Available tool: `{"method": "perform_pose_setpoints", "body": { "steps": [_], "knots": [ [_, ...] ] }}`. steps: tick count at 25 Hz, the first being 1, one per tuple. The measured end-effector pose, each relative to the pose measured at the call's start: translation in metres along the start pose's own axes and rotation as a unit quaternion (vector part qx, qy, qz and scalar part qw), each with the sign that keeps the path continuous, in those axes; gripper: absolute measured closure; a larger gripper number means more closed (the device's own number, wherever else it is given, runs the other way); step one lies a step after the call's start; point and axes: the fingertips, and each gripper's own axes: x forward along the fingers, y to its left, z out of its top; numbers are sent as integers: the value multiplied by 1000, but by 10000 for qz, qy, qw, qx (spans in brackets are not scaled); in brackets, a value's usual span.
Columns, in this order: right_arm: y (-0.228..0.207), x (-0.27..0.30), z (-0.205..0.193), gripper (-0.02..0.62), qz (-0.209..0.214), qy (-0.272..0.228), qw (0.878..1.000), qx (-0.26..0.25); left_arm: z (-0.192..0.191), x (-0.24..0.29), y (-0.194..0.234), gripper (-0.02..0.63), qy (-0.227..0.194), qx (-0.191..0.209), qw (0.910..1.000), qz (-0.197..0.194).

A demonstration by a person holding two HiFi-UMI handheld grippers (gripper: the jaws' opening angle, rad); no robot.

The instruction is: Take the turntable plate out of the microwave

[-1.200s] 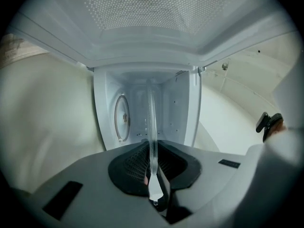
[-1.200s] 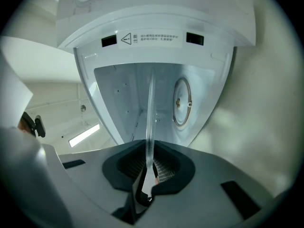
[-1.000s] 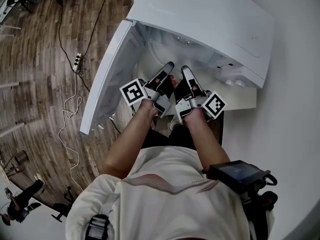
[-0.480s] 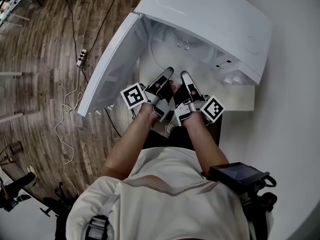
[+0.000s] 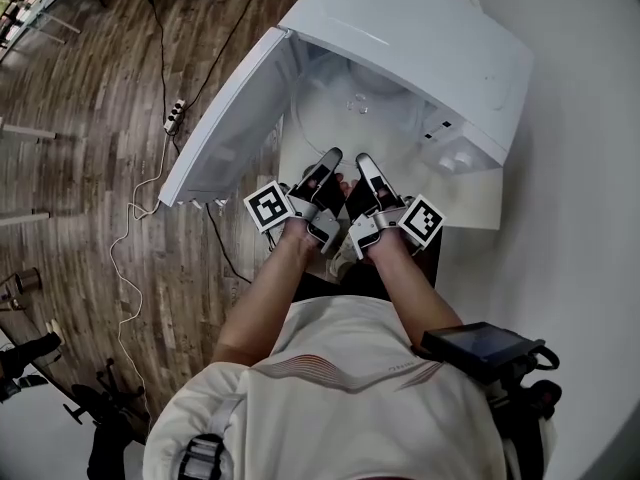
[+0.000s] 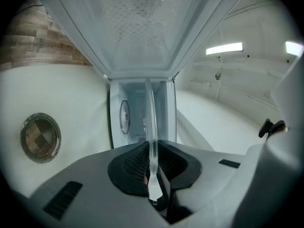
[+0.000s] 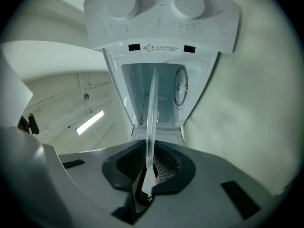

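1. Plainly, both grippers grasp the plate (image 5: 350,118): the left gripper (image 5: 328,160) and the right gripper (image 5: 362,160) sit side by side on its near rim.
2. From the left gripper view, the clear glass shows edge-on, with its rim clamped between the black pads (image 6: 135,163).
3. From the right gripper view, the rim is pinched the same way between that gripper's pads (image 7: 164,167).
4. Held about level, the plate lies before the open microwave (image 5: 420,38) and reaches toward the cavity. Whether its far edge is inside cannot be told.
5. Leftward, the door (image 5: 230,118) stands swung wide over the wood floor (image 5: 70,168), where a power strip (image 5: 175,115) lies.
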Motion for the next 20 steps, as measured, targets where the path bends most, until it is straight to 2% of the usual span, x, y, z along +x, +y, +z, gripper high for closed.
{"method": "perform_pose_setpoints", "body": {
  "steps": [7, 20],
  "knots": [
    [3, 11, 5, 555, 55, 28, 10000, -28, 9, 8, -3, 551, 16, 84, 10000, -31],
    [3, 9, 0, 555, 82, -486, 9988, -25, 12, 8, -4, 551, 559, 90, 9983, -121]
  ]
}}
